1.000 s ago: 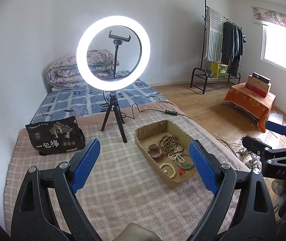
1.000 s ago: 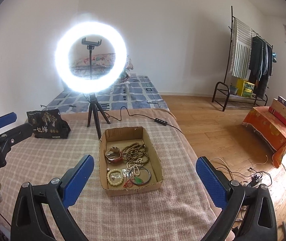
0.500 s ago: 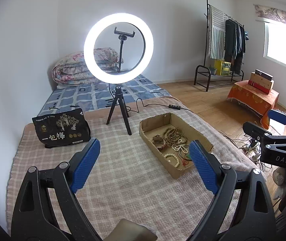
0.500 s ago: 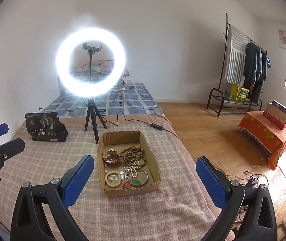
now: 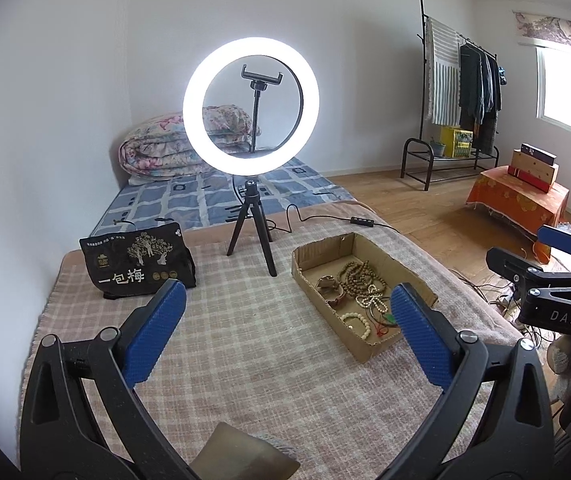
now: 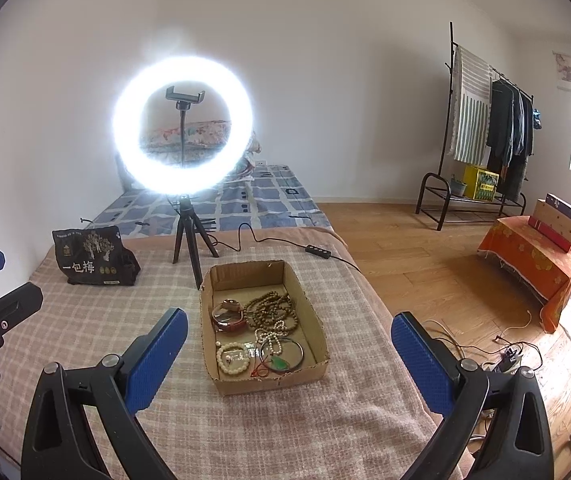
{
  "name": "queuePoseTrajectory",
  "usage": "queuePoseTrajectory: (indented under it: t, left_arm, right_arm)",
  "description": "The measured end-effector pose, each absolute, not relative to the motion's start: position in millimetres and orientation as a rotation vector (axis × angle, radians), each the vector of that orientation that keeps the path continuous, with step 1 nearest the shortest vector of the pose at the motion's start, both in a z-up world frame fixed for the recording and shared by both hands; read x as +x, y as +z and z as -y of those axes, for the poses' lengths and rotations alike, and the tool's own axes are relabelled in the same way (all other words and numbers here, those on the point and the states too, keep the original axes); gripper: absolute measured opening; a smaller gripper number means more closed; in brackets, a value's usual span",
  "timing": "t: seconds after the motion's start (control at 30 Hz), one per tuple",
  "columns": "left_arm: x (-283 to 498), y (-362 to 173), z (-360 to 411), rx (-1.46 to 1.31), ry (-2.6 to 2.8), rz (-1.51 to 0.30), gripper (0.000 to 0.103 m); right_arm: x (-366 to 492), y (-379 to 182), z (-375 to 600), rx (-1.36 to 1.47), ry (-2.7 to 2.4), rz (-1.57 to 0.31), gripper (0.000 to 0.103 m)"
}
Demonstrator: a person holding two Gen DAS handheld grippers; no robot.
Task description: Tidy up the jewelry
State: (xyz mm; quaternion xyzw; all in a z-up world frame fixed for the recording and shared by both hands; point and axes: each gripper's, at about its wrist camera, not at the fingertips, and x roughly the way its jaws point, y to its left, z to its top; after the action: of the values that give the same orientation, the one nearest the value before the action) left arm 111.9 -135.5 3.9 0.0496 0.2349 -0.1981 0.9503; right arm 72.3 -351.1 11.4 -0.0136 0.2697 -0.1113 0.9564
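Two handheld grippers with blue ribbed pads hang wide apart and empty above a bed spread with a pink-and-cream checked blanket. All the jewelry sits inside a shallow brown cardboard tray: a long strand of brown wooden beads, a red-brown bangle, a cream bead bracelet, a string of small white beads, a thin dark metal hoop and a green pendant on a red cord, several overlapping.

Over the past second both cameras have drawn back and tilted up, so the tray now lies lower and farther off in each view, while nothing inside it has shifted. The left gripper points at bare blanket beside the tray; the right gripper frames the tray's near end. Such a retreat could follow finished sorting or precede a fresh reach; the pile fits either.

Behind stand a lit white ring light on a black tripod and a black printed snack bag.
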Motion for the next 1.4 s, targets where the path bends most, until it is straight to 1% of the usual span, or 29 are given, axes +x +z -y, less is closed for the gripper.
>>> queuePoseTrajectory:
  t: [1.4]
  left_arm:
    - [109.4,3.1,138.5,0.111,-0.415,-0.486,0.103]
  right_arm:
    - [73.0,9.0,357.3,-0.009,-0.235,-0.565,0.103]
